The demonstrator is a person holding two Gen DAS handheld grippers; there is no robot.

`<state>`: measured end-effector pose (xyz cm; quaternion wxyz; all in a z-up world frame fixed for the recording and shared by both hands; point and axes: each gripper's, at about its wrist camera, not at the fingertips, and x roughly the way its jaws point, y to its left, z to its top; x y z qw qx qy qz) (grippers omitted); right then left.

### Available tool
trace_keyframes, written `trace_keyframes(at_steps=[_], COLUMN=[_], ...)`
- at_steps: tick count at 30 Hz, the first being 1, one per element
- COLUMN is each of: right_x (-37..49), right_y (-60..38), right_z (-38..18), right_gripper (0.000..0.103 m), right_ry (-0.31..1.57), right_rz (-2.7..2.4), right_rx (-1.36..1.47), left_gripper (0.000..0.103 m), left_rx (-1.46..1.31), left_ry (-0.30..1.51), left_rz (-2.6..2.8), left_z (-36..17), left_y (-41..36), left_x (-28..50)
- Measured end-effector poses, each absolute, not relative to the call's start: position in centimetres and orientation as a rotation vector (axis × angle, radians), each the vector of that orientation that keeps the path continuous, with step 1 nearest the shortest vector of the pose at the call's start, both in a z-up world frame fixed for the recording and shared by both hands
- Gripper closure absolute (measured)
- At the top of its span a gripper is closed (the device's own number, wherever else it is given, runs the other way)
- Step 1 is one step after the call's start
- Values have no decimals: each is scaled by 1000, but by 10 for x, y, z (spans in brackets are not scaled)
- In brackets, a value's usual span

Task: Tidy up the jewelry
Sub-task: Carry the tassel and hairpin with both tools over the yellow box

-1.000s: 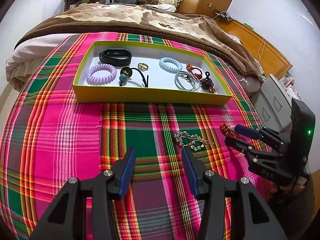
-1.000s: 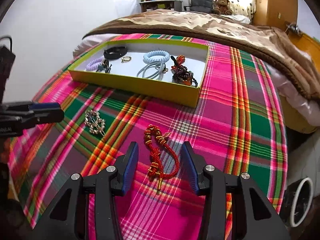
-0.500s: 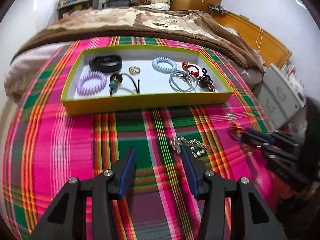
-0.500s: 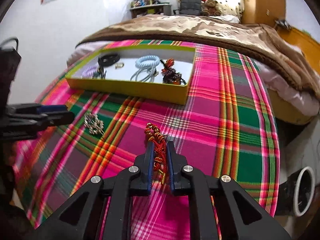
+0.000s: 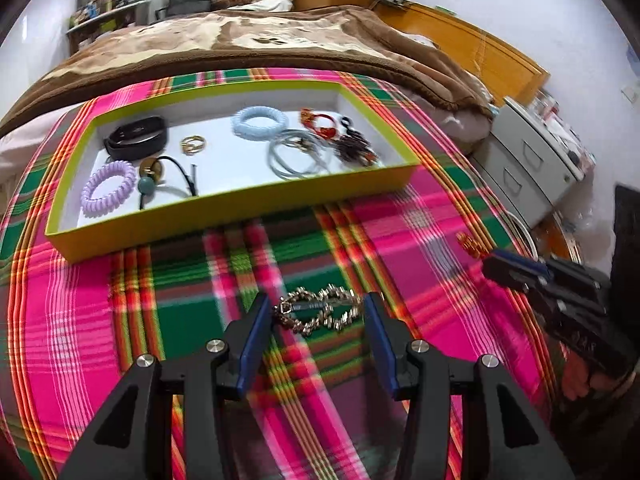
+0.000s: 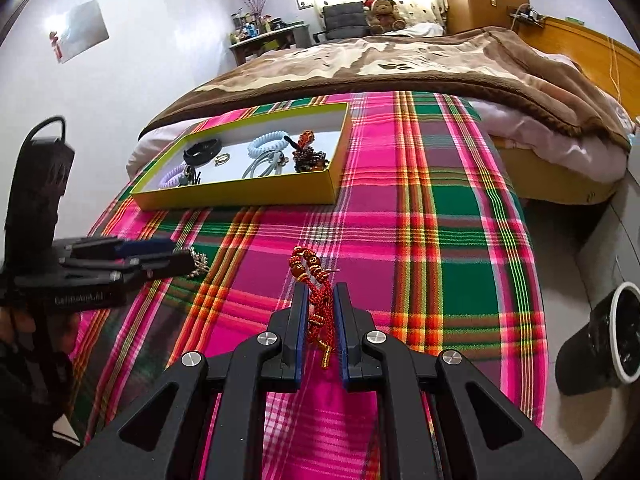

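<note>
A yellow-green tray (image 5: 240,216) (image 6: 240,196) on the plaid cloth holds several hair ties, a black band, a ring and bead pieces. A gold chain bracelet (image 5: 316,314) lies on the cloth between the fingers of my open left gripper (image 5: 316,312); it also peeks out in the right wrist view (image 6: 199,263). My right gripper (image 6: 321,294) is shut on a red beaded bracelet (image 6: 316,280), lifted a little off the cloth; its beads show in the left wrist view (image 5: 470,242) at the right gripper's tip (image 5: 496,264).
The plaid cloth (image 6: 420,208) covers the bed's foot; a brown blanket (image 6: 380,64) lies beyond the tray. A grey drawer cabinet (image 5: 532,160) and a black bin (image 6: 604,336) stand off the right edge.
My right gripper closed on the red beaded bracelet and raised it. My left gripper moved forward so its open fingers now flank the gold chain bracelet.
</note>
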<state>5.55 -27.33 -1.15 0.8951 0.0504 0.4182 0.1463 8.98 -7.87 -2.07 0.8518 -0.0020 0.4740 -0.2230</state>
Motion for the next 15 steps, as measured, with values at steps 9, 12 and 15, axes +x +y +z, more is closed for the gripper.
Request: trace_keyframes(at_steps=[9,12,15], right_x=[53,53,52], right_y=[-276,-275,-275], right_z=[-13,-13,-13], right_gripper=[90,90,90], right_ry=[866,866,868], right_rz=[295,297,300], right_rx=[117,118,118], left_gripper=[53,53,53], left_rx=[76,148,171], left_ry=[984,954,979], left_rz=[-527,-497,-477], left_z=[-17,-16,-23], left_y=[-94,-97,-100], left_x=[70,78,88])
